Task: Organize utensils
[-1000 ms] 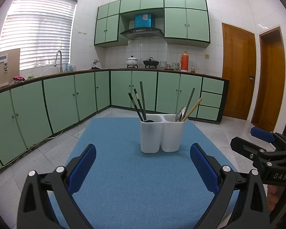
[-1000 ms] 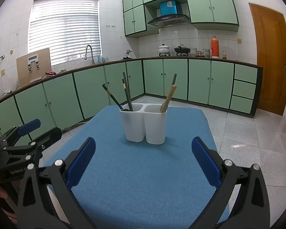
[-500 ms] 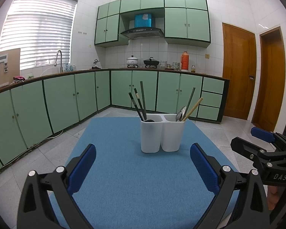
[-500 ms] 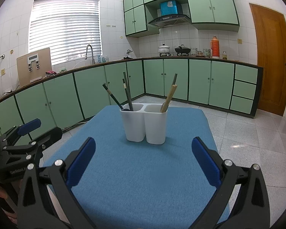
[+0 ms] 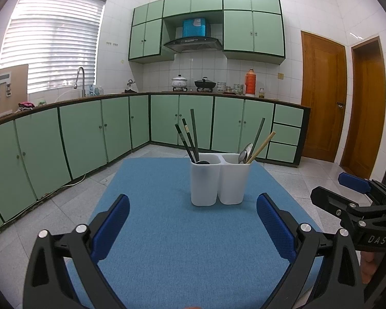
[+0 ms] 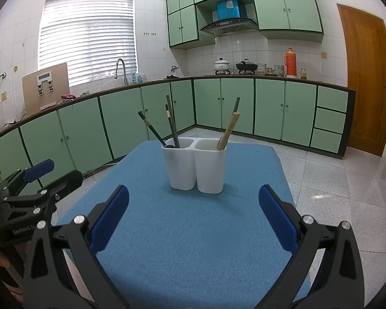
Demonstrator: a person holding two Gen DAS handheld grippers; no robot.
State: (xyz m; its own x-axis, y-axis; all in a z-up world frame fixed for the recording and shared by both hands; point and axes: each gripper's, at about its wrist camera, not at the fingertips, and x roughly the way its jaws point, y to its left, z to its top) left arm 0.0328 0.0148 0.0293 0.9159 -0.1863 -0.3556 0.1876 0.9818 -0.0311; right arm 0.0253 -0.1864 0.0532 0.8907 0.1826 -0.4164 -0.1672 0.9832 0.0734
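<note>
Utensils stand sorted in a white holder with two compartments, upright on a blue mat toward its far end. Left compartment, seen from the left wrist: three dark chopsticks leaning left, with a dark rounded item at the rim that cannot be identified. Right compartment: a metal spoon, a dark green stick and a wooden stick, all leaning right.

From the right wrist the holder shows the same division: dark chopsticks on the left, wooden stick on the right with the green stick behind it. The spoon is not discernible in this view.

Left gripper: jaws spread wide, nothing between them, held above the near part of the mat, short of the holder. Its blue pads are clear of all objects.

Right gripper: jaws likewise spread wide and holding nothing, over the mat, short of the holder. It also appears at the right edge of the left-wrist view, beside the mat, and the left gripper appears at the left edge of the right-wrist view.

Surroundings: green cabinets, tiled floor, wooden door.
</note>
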